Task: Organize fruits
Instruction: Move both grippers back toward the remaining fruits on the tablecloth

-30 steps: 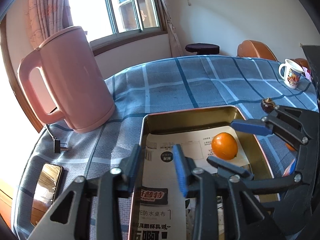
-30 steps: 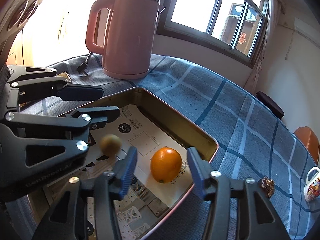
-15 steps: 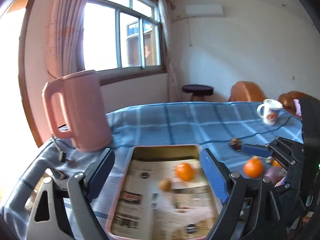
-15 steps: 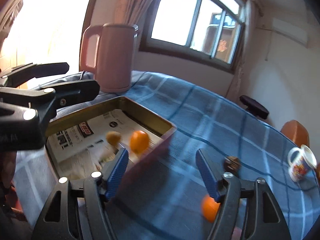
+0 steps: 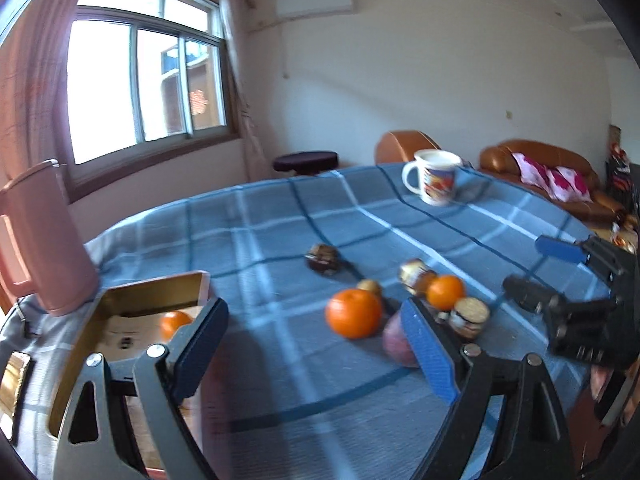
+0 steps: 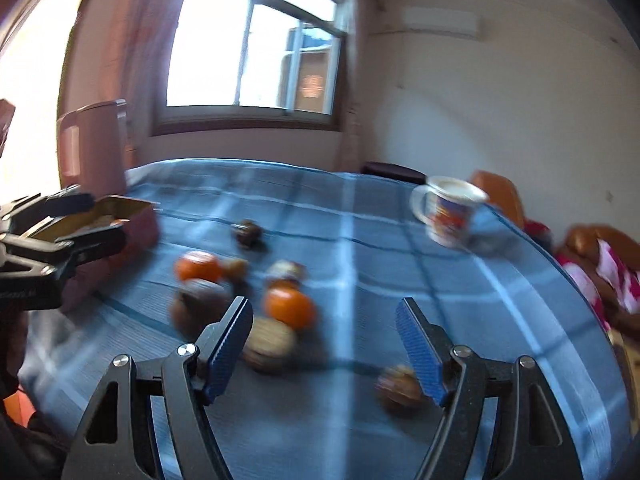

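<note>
Several loose fruits lie grouped on the blue checked tablecloth: a large orange (image 5: 353, 313), a smaller orange (image 5: 445, 291), a purplish fruit (image 5: 396, 344) and a dark fruit (image 5: 322, 258). My left gripper (image 5: 312, 308) stands wide open just before the large orange, holding nothing. At the left is the gold tray (image 5: 152, 288), lined with newspaper, with an orange (image 5: 174, 320) in it. My right gripper (image 6: 324, 306) hovers over the cluster near an orange (image 6: 290, 308). Its jaws are opening and nothing is between them. A brown fruit (image 6: 400, 390) lies by its right finger.
A pink kettle (image 5: 36, 240) stands behind the tray at the far left. A phone (image 5: 14, 376) lies at the table's left edge. A patterned mug (image 5: 434, 182) stands at the back right. Brown sofas and a dark stool are beyond the table.
Both grippers swung right, from over the tray to the fruit cluster on the cloth. Both sets of jaws widened. A small brown fruit ended up in the tray.
</note>
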Available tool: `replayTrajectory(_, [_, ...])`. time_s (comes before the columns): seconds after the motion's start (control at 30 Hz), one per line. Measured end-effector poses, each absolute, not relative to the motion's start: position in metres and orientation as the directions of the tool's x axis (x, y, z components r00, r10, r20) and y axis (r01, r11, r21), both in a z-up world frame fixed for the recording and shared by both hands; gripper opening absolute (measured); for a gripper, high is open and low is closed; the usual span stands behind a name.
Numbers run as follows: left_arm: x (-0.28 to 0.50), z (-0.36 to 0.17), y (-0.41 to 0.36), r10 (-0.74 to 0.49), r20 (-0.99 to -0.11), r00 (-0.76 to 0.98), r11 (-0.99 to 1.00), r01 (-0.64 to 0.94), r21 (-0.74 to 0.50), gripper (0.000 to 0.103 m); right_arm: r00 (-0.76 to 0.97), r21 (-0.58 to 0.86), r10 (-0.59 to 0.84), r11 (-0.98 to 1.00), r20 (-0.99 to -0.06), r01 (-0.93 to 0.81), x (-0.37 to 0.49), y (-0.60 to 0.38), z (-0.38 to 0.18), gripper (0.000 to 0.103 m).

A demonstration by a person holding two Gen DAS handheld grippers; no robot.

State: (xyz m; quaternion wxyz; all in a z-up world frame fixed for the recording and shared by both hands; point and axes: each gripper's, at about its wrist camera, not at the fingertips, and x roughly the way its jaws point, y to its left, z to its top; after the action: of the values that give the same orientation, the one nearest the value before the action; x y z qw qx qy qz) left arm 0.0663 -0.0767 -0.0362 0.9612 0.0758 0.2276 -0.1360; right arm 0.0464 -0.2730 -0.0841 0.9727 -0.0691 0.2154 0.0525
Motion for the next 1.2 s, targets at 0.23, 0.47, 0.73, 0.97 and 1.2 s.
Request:
replayTrajectory(0.23, [0.073, -0.051, -0.11, -0.27, -0.532, 0.803, 0.925, 0.37, 0.089, 0.087, 0.891, -0.068, -0.018, 0.998, -0.454, -0.015, 0.058, -0.32, -0.101, 0.075])
replayTrajectory(0.47, [0.082, -0.063, -0.132, -0.294, -0.609, 0.737, 0.899, 0.43, 0.086, 0.074, 0.88, -0.054, -0.022, 0.999, -0.474, -0.005, 0.057, -0.331, -0.109, 0.075])
replayTrajectory(0.73, [0.09, -0.074, -0.142, -0.301, -0.676, 0.672, 0.884, 0.462, 0.066, 0.059, 0.84, -0.027, -0.004, 1.0, -0.543, -0.013, 0.068, -0.338, -0.114, 0.075])
replayTrajectory(0.97, [0.098, -0.078, -0.145, -0.314, -0.705, 0.636, 0.883, 0.468, 0.03, 0.058, 0.817, -0.014, 0.014, 1.0, -0.577, -0.027, 0.068, -0.342, -0.118, 0.075])
replayTrajectory(1.2, [0.103, -0.081, -0.146, -0.297, -0.72, 0.627, 0.892, 0.452, 0.025, 0.056, 0.817, -0.019, 0.048, 0.997, -0.575, -0.072, 0.068, -0.336, -0.121, 0.065])
